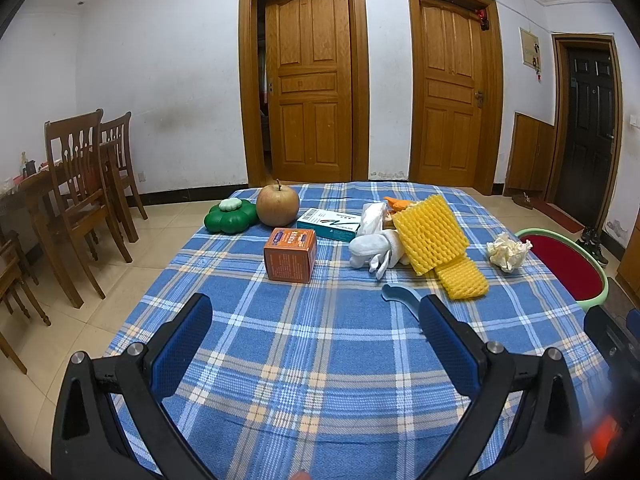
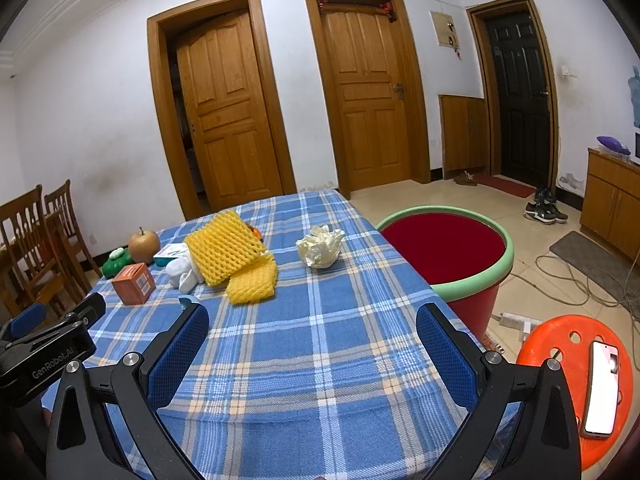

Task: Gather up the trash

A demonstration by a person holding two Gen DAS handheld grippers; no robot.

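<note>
From the left wrist view, my left tongs (image 1: 316,320) hang spread and empty above the near part of the counter (image 1: 320,360), low and level, I think so either side can reach the clutter ahead. The yellow foam nets (image 1: 434,240) lie heaped against a white cloth (image 1: 372,250), with the crumpled paper (image 1: 507,251) apart near the right edge. From the right wrist view, my right tongs (image 2: 312,328) are likewise wide apart, holding nothing, aimed between that paper (image 2: 320,247) and the red bin (image 2: 444,248), which stands just beside the counter's edge, handy for drops.
</note>
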